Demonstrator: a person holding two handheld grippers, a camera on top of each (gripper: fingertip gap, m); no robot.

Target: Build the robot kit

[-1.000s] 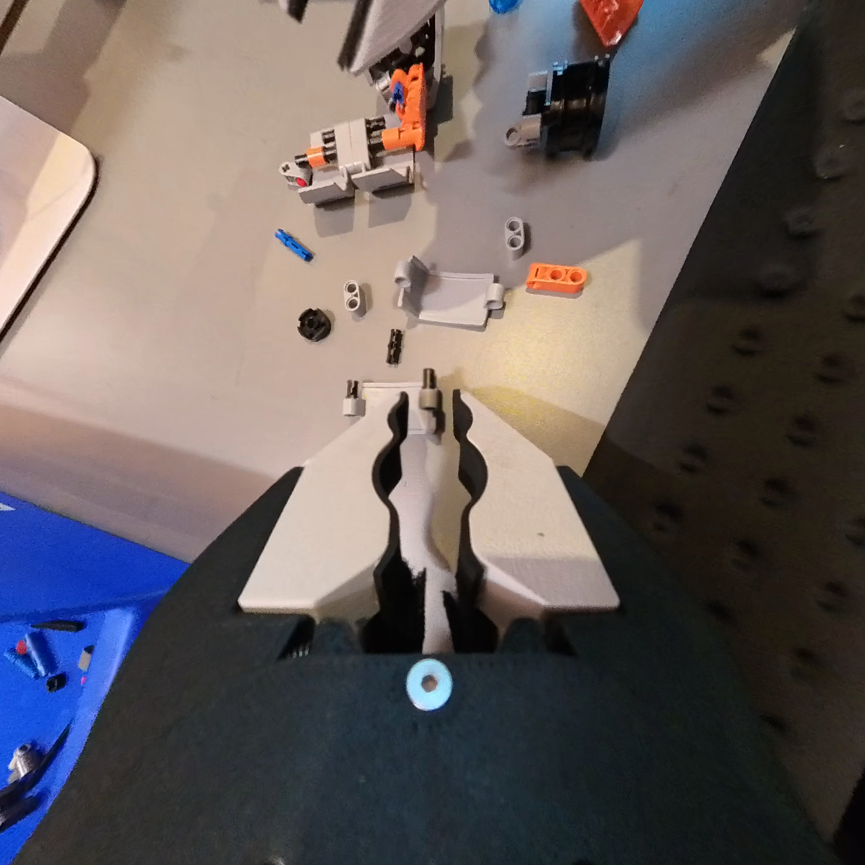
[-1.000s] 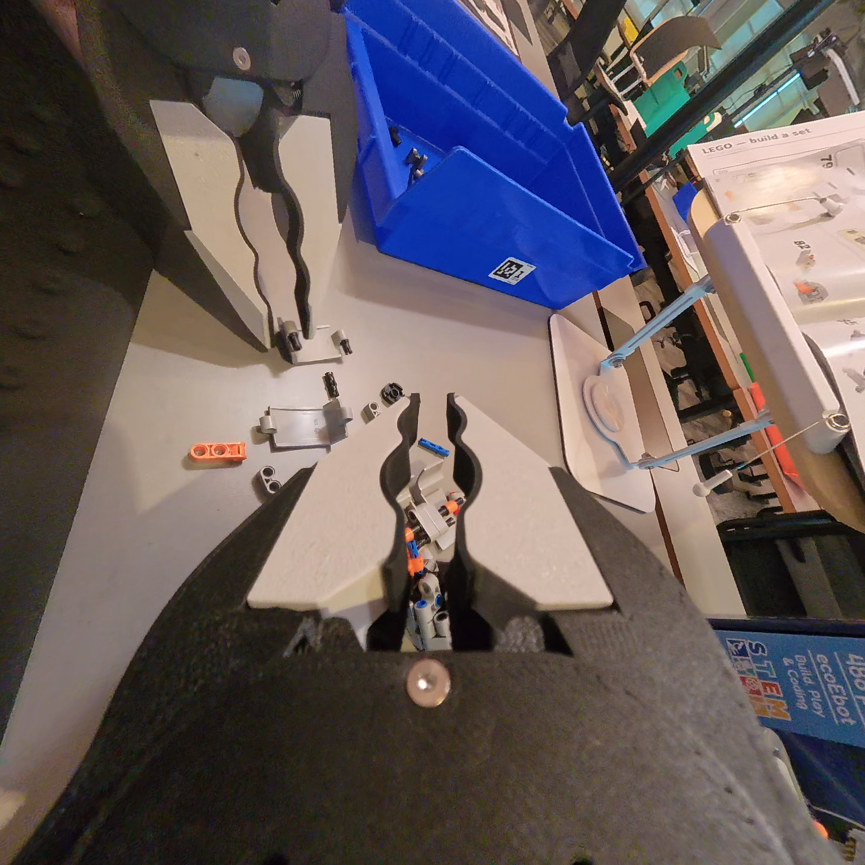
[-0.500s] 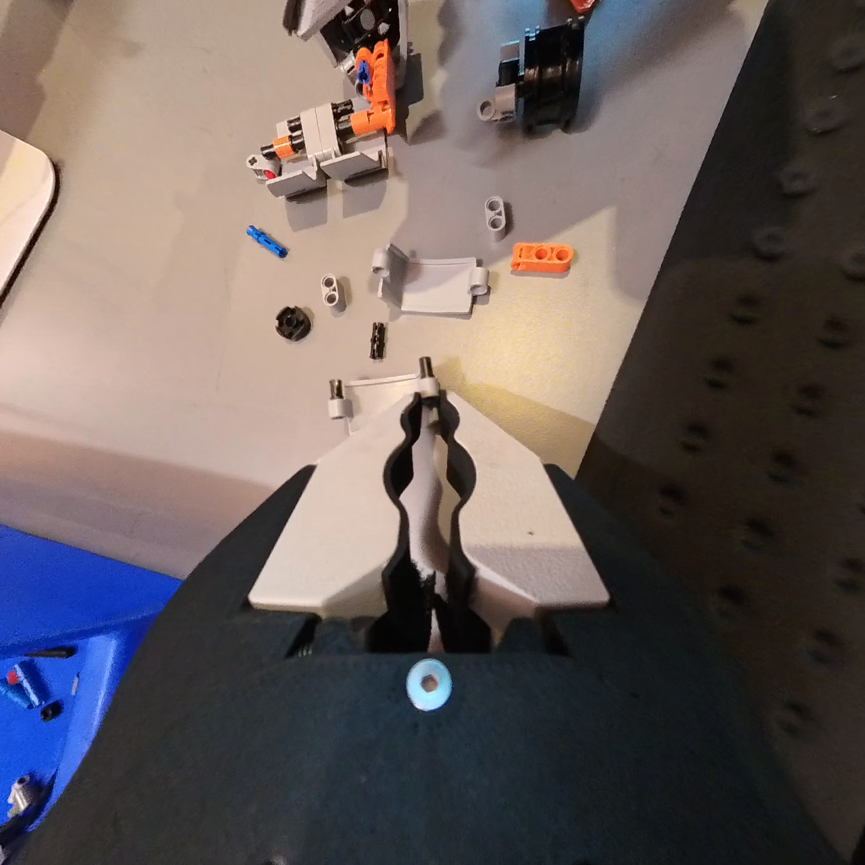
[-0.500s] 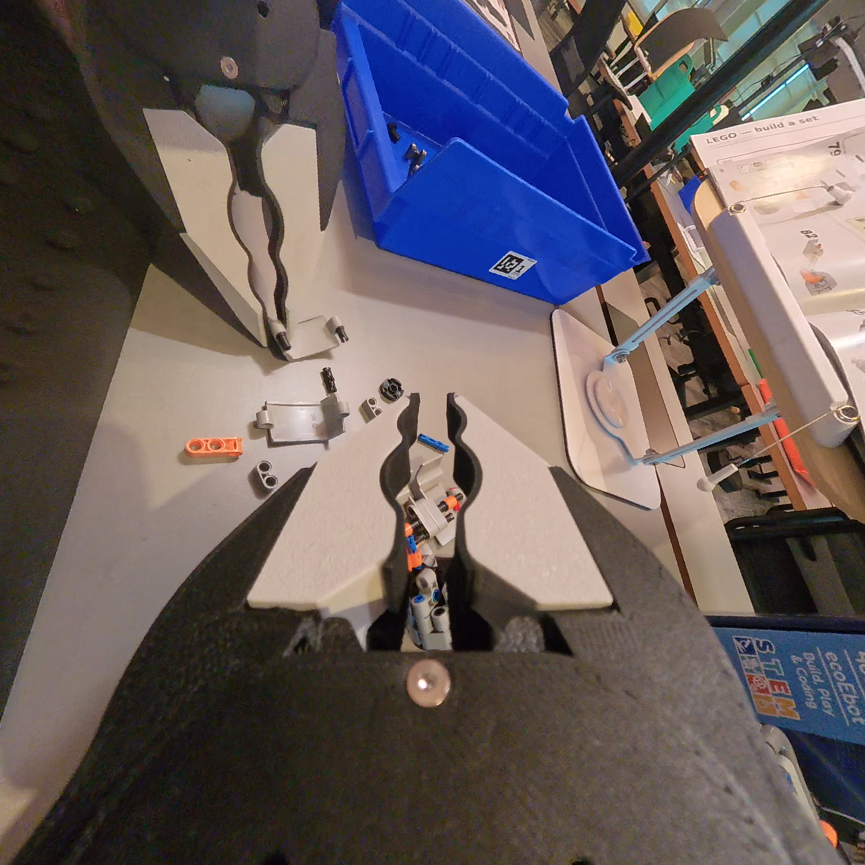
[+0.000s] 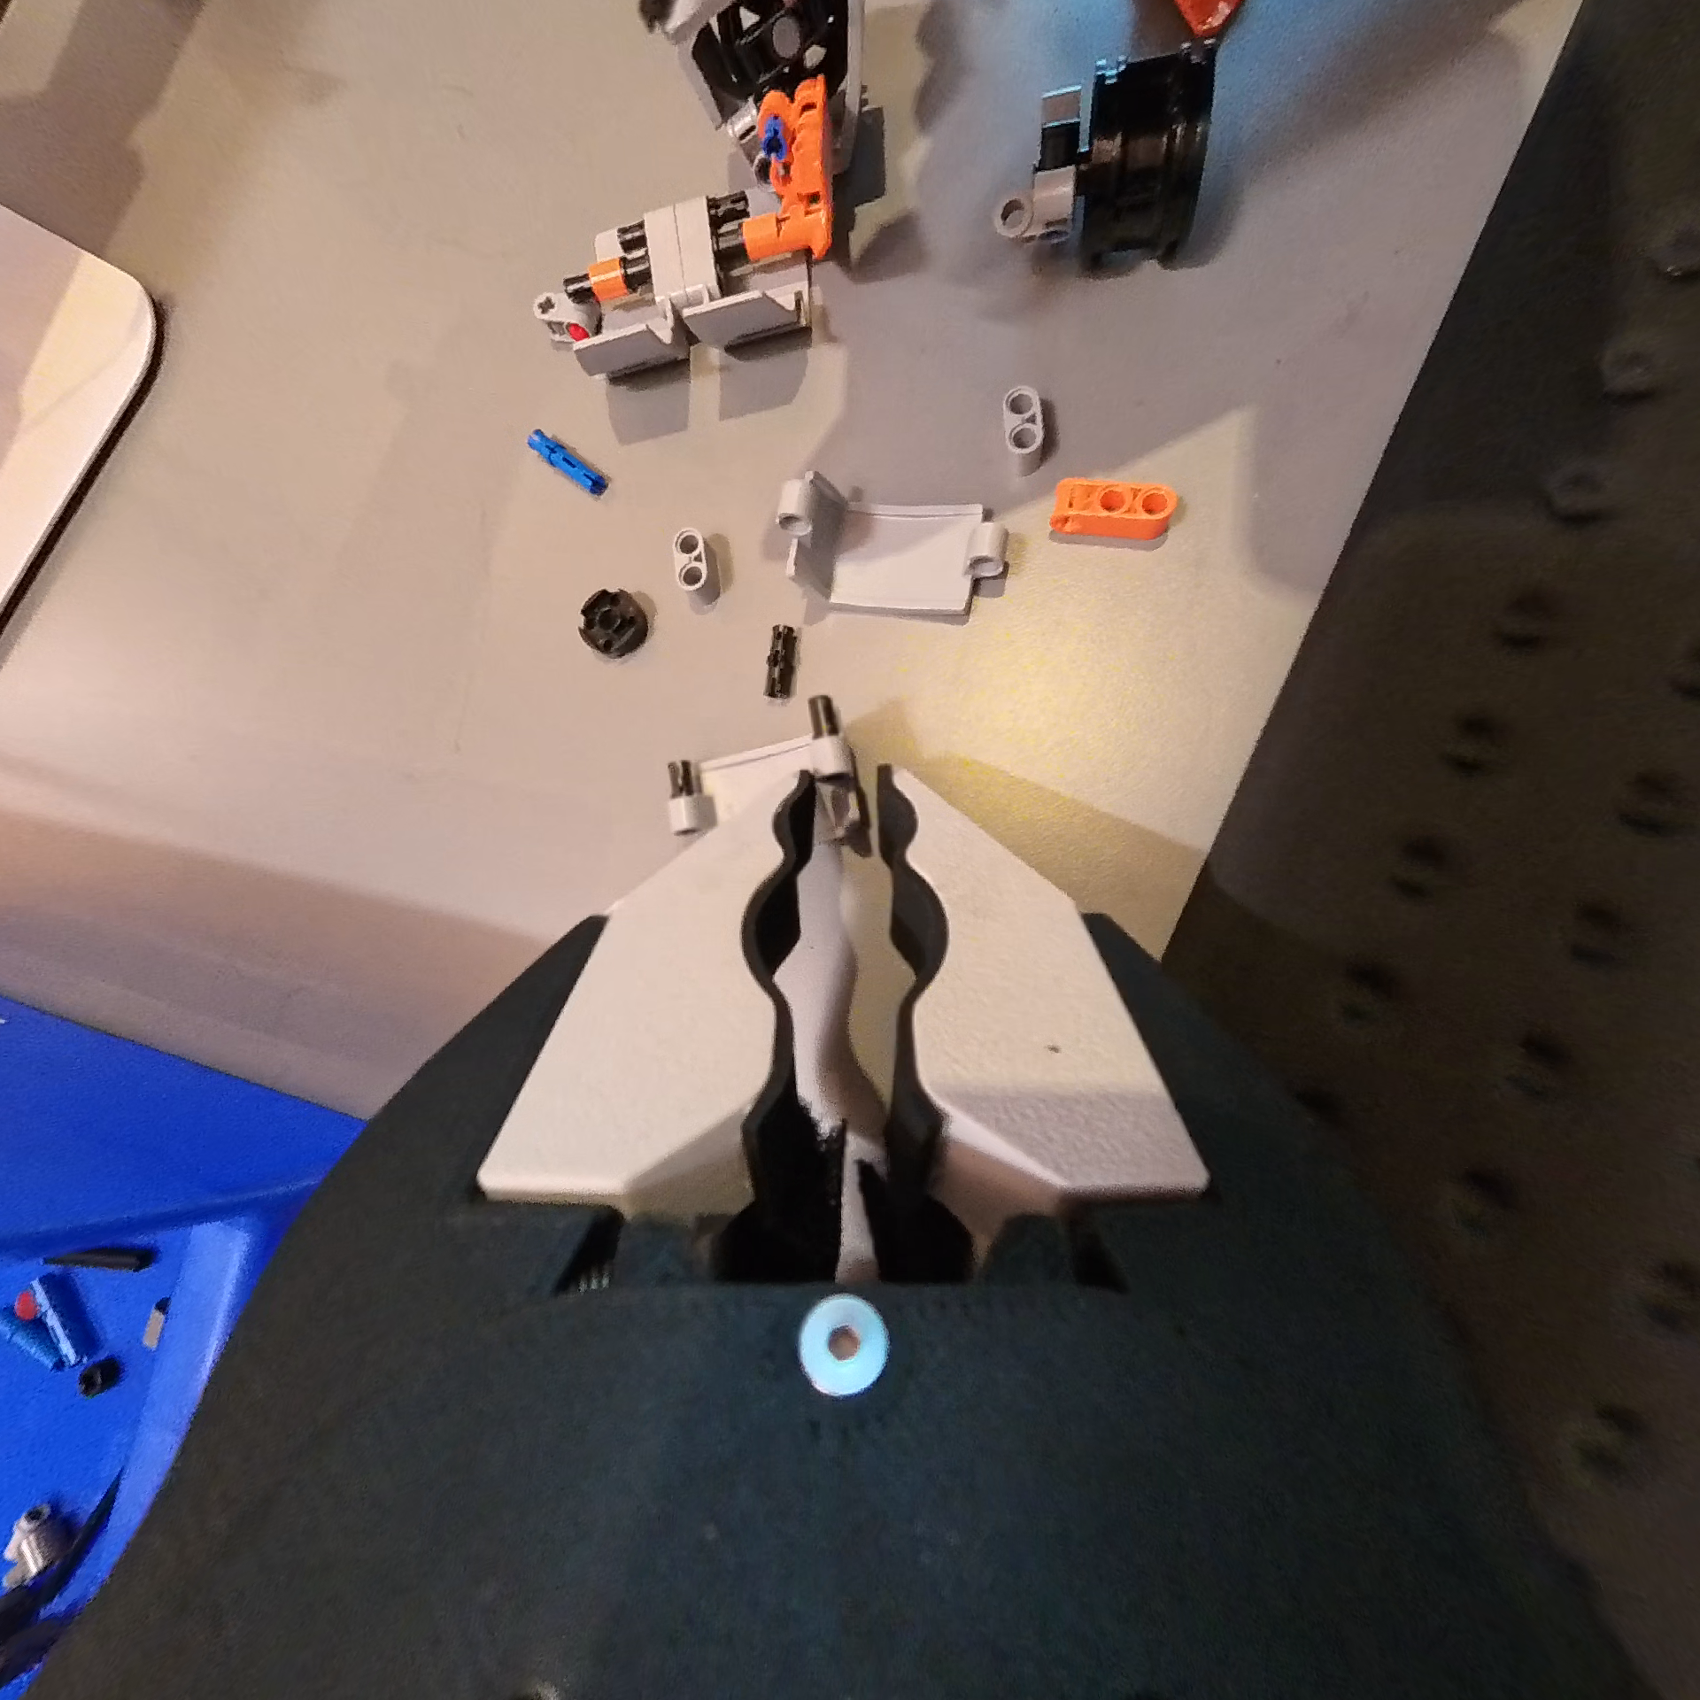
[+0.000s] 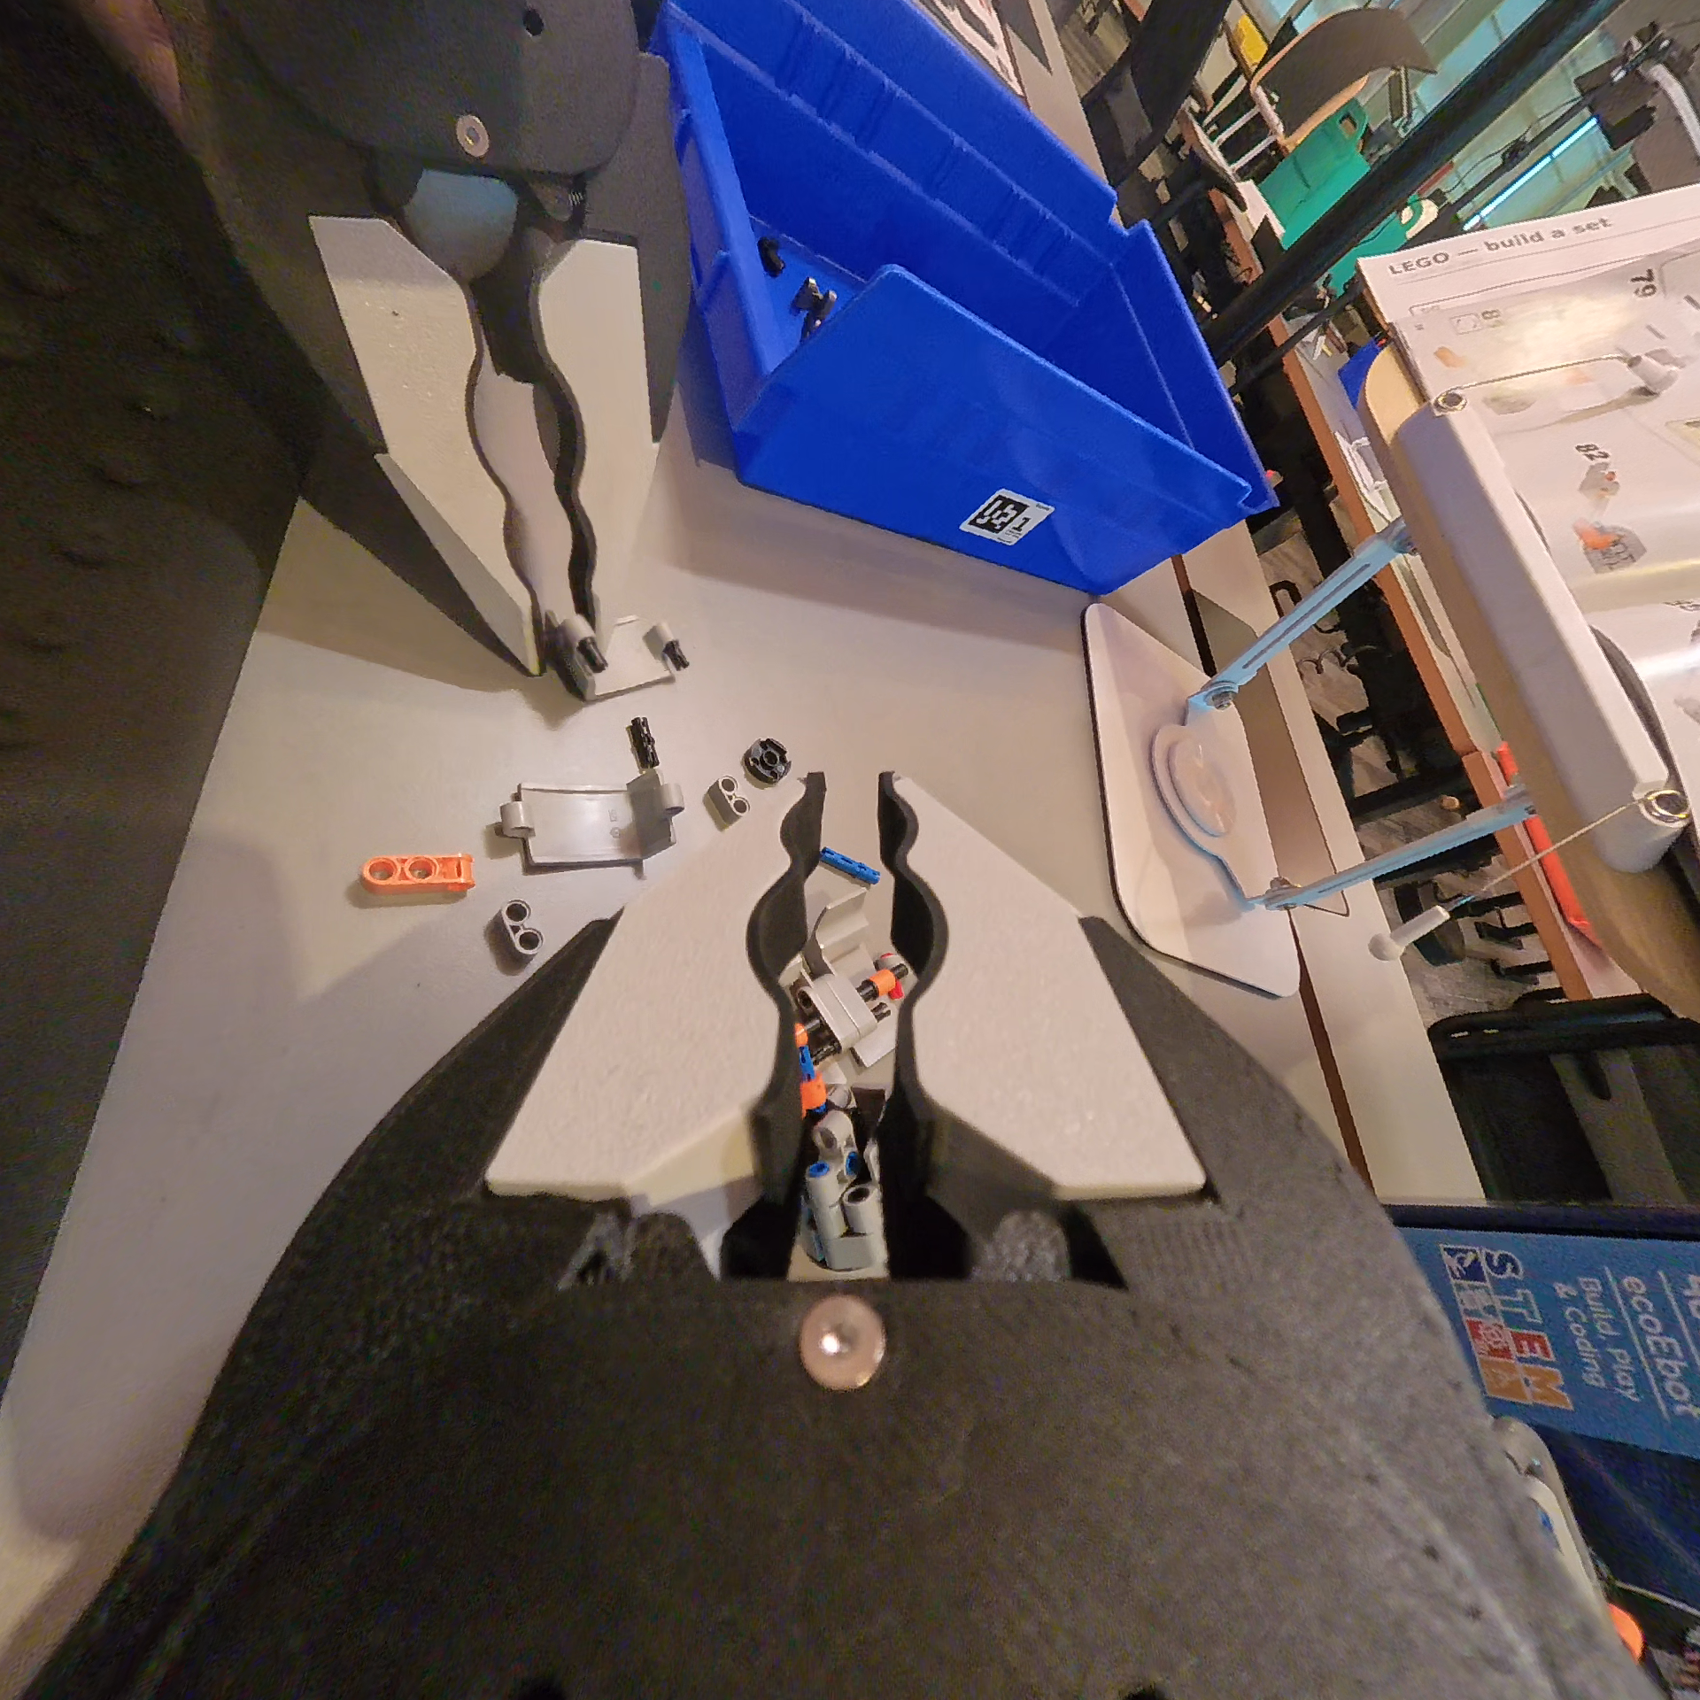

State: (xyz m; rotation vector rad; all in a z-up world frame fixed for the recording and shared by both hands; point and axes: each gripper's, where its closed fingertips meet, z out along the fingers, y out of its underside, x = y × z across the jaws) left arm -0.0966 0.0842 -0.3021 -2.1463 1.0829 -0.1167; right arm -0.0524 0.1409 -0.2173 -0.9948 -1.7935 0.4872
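Observation:
My left gripper (image 5: pixel 842 796) is shut on one end of a grey curved panel (image 5: pixel 750 773) that has black pins and sits low over the grey table (image 5: pixel 322 644). The right wrist view shows this gripper (image 6: pixel 561 644) and panel (image 6: pixel 630 662) at the far left. My right gripper (image 6: pixel 846 791) is shut on a grey, orange and black brick assembly (image 6: pixel 846 1003), which rests on the table. The assembly also shows in the left wrist view (image 5: pixel 699 267). A second grey curved panel (image 5: pixel 906 561) lies loose between the two grippers.
Loose parts lie between the grippers: an orange beam (image 5: pixel 1113 508), a black pin (image 5: pixel 782 658), a black round piece (image 5: pixel 614 621), a blue pin (image 5: pixel 568 463) and small grey connectors (image 5: pixel 696 558). A black wheel hub (image 5: pixel 1131 156) lies farther off. There are also blue bins (image 6: pixel 966 396), a white stand base (image 6: pixel 1187 828) and a dark perforated board (image 5: pixel 1472 828). Tip to tip, the grippers are about 11 cm apart. My left tips are roughly 6 cm from the black round piece (image 5: pixel 614 621). It is also in sight in the right wrist view (image 6: pixel 766 756).
My left gripper's jaws have closed on the end of the grey panel, and that end has tipped up a little. The right gripper and the assembly have stayed in place.

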